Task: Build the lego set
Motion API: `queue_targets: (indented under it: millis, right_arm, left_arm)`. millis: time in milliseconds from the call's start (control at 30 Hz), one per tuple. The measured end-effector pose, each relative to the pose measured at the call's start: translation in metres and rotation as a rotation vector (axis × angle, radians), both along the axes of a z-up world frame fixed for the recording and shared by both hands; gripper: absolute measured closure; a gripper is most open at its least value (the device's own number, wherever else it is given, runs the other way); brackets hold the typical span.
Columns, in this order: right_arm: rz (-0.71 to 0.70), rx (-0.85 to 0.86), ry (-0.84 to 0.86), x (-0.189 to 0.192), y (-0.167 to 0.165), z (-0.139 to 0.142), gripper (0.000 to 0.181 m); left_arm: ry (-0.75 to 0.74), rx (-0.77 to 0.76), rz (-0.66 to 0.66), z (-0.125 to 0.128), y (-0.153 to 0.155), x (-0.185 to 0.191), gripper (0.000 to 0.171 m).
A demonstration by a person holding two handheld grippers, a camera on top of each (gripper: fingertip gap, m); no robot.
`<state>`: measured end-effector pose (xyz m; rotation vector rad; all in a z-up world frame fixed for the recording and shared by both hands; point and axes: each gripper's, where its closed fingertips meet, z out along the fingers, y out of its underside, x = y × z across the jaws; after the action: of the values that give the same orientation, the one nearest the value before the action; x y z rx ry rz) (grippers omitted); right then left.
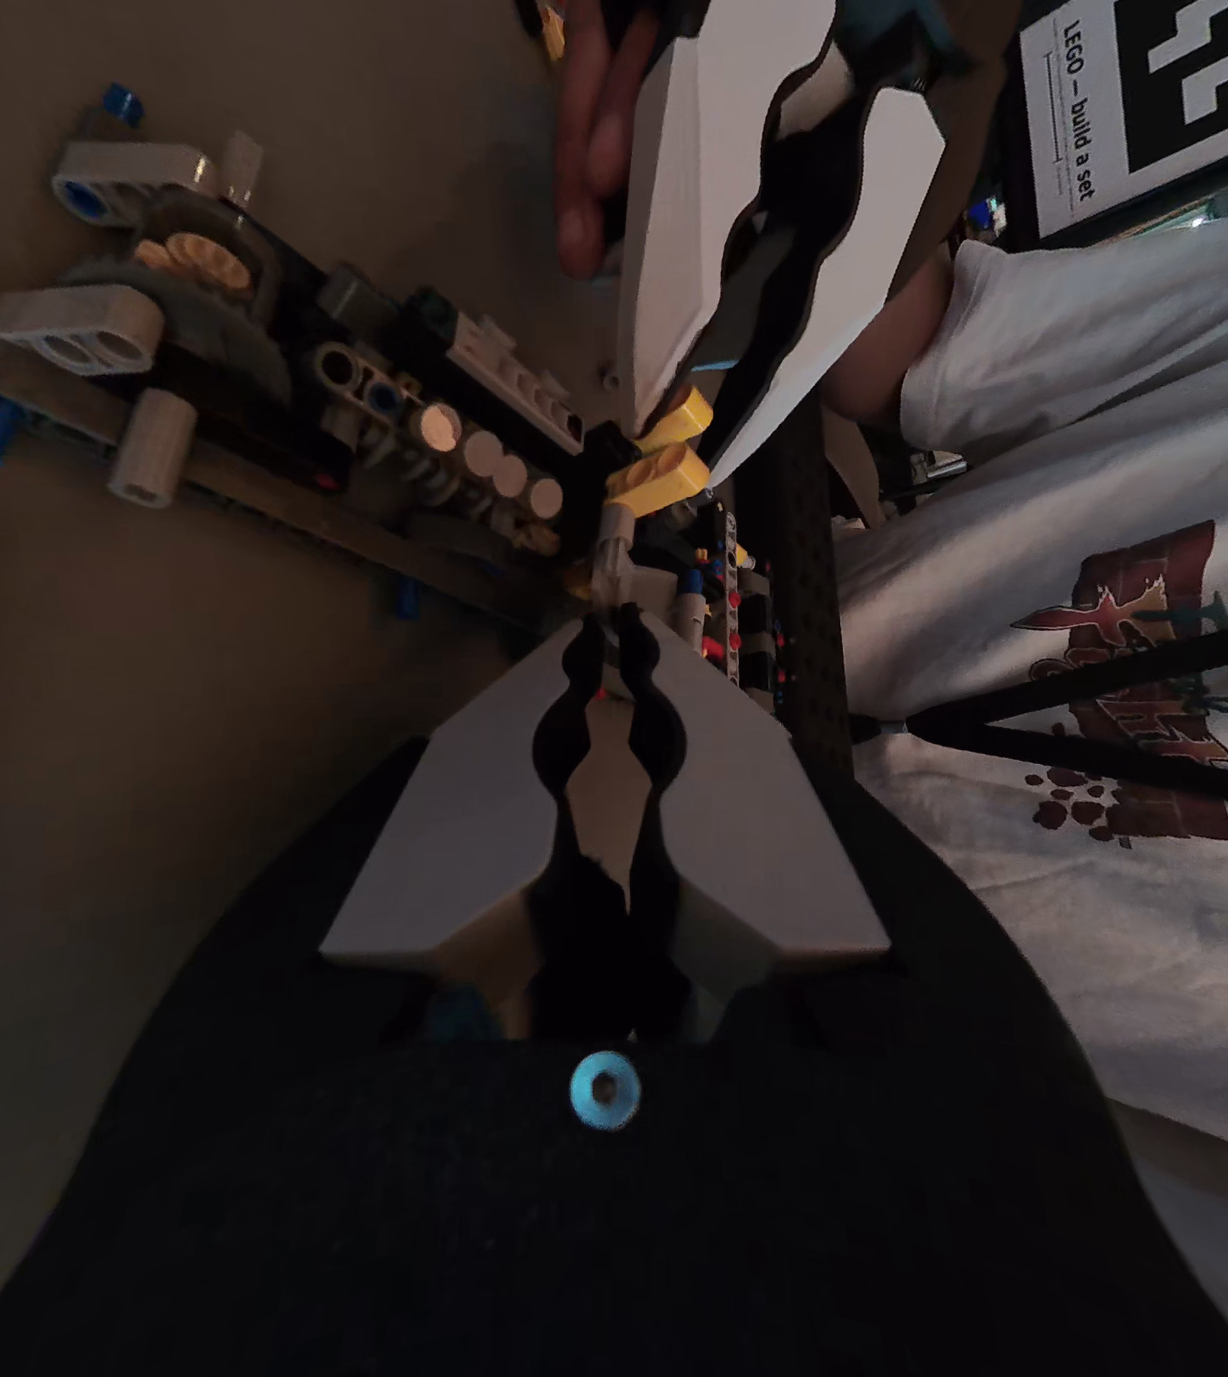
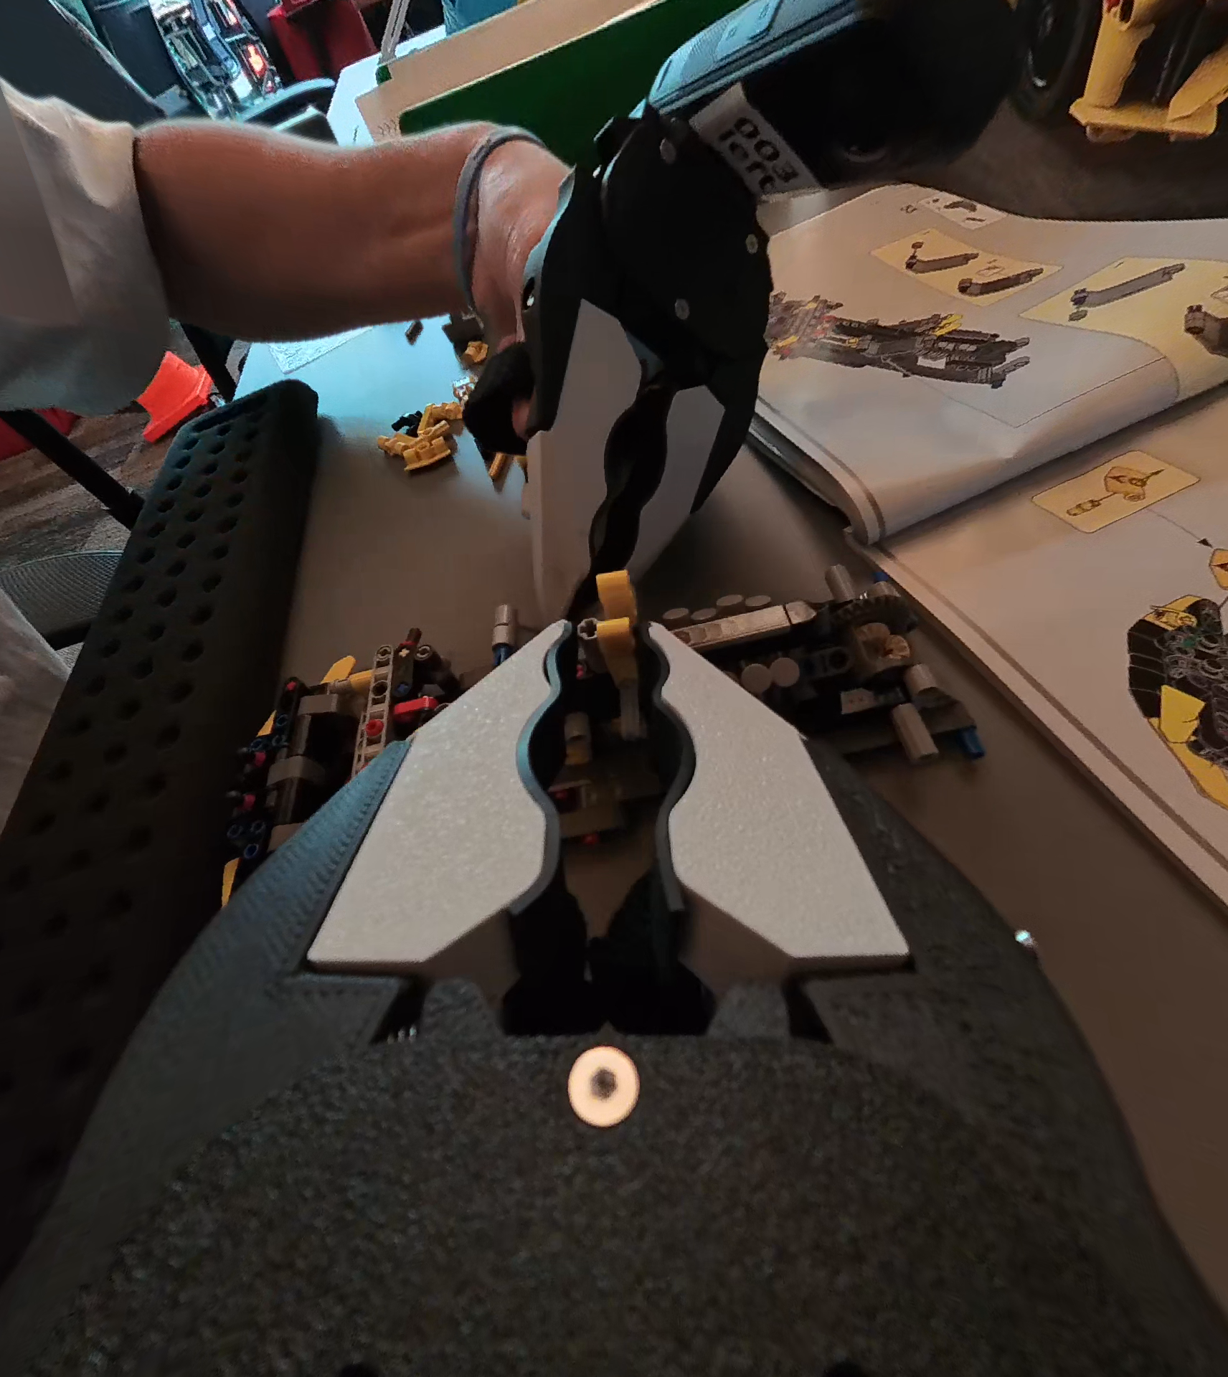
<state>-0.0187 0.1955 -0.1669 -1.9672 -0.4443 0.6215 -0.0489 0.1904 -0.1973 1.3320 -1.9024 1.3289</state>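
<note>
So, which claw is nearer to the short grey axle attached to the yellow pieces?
Left. The left claw closes on the near end of the grey axle. The right claw comes from the far side and grips the upper yellow piece, beyond the axle.

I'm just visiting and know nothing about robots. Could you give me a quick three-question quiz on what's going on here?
1. True or false: the instruction booklet lies closed on the table.
2. The small piece between the right gripper fingers is: A red, B yellow, C green.
3. What does the left gripper pinch?
Key: 1 false, it lies open; 2 B; 3 a grey pin joined to the small piece.
</note>
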Motion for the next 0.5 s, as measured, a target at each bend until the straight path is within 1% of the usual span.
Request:
queue_targets:
  millis: [100,233,500]
  right_arm:
    - [0.003,-0.003,0.009,-0.0004,0.0003,-0.0002,0.167]
    - [0.01,0.004,0.011,-0.0017,0.0005,-0.0002,0.166]
    - [0.002,0.003,0.008,-0.0014,0.0008,-0.0005,0.167]
  left_arm:
    - [-0.016,0.007,0.011,0.0006,-0.0006,-0.0003,0.171]
    - [-0.013,-0.034,0.019,0.0074,-0.001,-0.0049,0.169]
    - [-0.006,-0.034,0.014,0.0053,-0.0044,-0.0032,0.168]
